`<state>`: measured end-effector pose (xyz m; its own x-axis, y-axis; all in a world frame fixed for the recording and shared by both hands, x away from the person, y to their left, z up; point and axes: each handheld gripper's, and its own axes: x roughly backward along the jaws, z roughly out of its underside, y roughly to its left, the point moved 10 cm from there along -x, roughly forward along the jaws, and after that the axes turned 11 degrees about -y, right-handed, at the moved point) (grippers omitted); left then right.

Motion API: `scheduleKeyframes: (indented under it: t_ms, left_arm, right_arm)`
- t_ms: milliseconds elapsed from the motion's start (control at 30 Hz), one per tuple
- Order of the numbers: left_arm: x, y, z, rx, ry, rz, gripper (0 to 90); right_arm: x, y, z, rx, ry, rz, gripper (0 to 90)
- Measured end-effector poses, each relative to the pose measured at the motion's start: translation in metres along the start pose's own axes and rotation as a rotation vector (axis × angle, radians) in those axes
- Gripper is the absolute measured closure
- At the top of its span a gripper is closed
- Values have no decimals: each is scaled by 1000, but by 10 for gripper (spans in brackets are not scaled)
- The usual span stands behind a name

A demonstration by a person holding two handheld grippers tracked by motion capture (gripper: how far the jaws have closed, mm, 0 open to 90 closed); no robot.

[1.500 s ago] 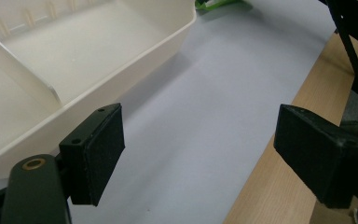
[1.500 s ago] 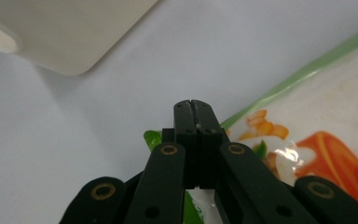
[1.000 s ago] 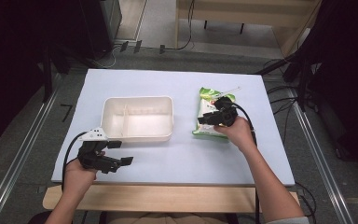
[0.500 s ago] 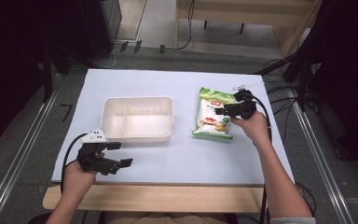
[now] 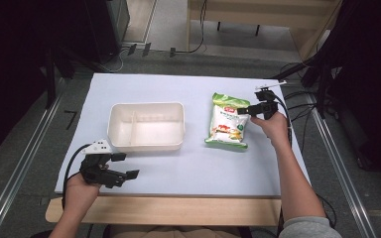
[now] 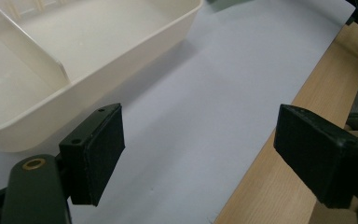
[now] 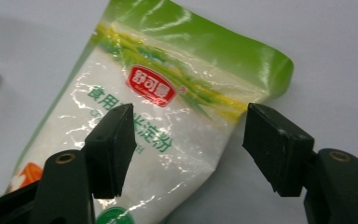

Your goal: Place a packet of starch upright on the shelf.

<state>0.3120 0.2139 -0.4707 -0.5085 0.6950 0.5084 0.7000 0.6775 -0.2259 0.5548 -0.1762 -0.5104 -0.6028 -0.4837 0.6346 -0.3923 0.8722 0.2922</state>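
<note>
Both grippers, left (image 5: 120, 165) and right (image 5: 245, 110), gape unladen; divided tub (image 5: 146, 126) holds nothing.

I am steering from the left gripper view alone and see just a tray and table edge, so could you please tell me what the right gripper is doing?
Observer: The right gripper sits at the right edge of a green and white food pouch, jaws open.
Operator: Thank you. Is the pouch between its jaws?
Observer: In the right gripper view, the jaws stand apart above the pouch's upper corner, not closed on it.
Operator: And where is the pouch relative to my tray?
Observer: It lies flat on the table, to the right of the divided white tray, apart from it.
</note>
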Motion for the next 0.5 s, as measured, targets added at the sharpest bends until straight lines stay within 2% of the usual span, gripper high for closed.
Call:
scheduleKeyframes:
  t_ms: [200, 267, 333, 367, 500]
  left_arm:
    - [1, 0, 1, 4, -2, -9, 169]
    - [1, 1, 1, 4, -1, -9, 170]
    - [1, 1, 1, 4, -1, -8, 169]
    - [0, 1, 1, 7, -4, -4, 169]
    - [1, 1, 1, 7, -4, -4, 169]
  right_arm:
    - [-18, -8, 9, -41, 41, 11, 313]
    - [-26, -6, 13, -52, 60, 2, 317]
    - [-28, -4, 13, -58, 57, -11, 328]
    - [-33, 1, 11, -79, 49, -37, 347]
    - [-41, 10, 10, -83, 49, -55, 398]
